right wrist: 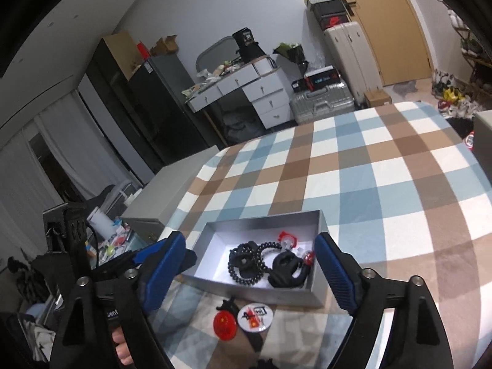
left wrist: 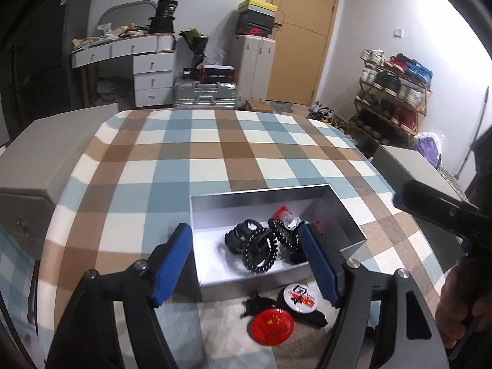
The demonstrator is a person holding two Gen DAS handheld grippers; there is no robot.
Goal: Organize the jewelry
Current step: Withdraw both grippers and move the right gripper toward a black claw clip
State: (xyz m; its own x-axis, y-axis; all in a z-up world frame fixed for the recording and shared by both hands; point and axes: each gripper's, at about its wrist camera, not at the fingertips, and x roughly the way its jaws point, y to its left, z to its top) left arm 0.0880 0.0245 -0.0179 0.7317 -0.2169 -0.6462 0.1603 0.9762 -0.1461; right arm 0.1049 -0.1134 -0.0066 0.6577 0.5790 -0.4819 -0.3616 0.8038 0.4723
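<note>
Jewelry box (left wrist: 261, 195) holds black hair ties (left wrist: 261, 250); both claws gape empty.

A checked blue, brown and white cloth (left wrist: 215, 153) covers the counter; on it rest a grey box (left wrist: 347, 218) and, nearer, a red badge (left wrist: 270, 327) and a white badge (left wrist: 299, 299).

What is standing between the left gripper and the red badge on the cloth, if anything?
Nothing visible blocks it. The left gripper is open above the near wall of the silver box, and the red badge lies bare on the checked cloth in front of that wall, beside the white badge.
</note>
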